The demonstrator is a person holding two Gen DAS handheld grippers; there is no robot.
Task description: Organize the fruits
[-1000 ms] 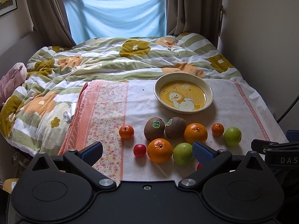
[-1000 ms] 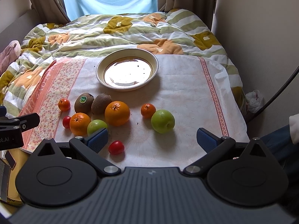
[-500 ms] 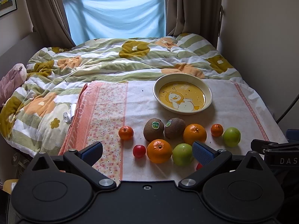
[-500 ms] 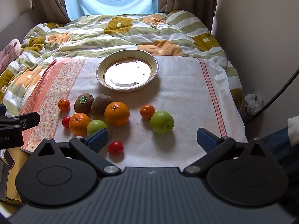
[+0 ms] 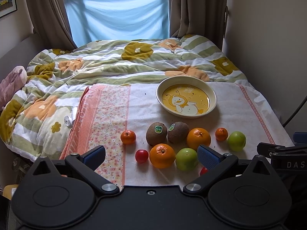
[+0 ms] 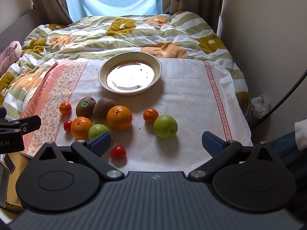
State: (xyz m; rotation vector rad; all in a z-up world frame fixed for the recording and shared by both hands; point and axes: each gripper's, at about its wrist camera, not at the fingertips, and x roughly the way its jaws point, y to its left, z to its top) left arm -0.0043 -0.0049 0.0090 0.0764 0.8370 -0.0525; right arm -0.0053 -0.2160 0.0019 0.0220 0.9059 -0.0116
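Both tongs, left (image 5: 151,156) and right (image 6: 156,143), hang spread and empty; the right should straddle the apple (image 6: 165,126) just ahead, squeeze gently, then carry it to the plate (image 6: 130,57) beyond.

Both the left hand-held gripper (image 5: 151,154) and right hand-held gripper (image 6: 156,140) gape wide, holding nothing.

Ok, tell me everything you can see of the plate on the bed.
The plate is a shallow, round, cream-rimmed dish, glossy like glazed ceramic. Its yellow base shows a white cartoon animal and a few dark specks; in the right wrist view glare hides the picture. It lies flat, holding no fruit, on the white cloth, beyond the kiwis and apart from them.
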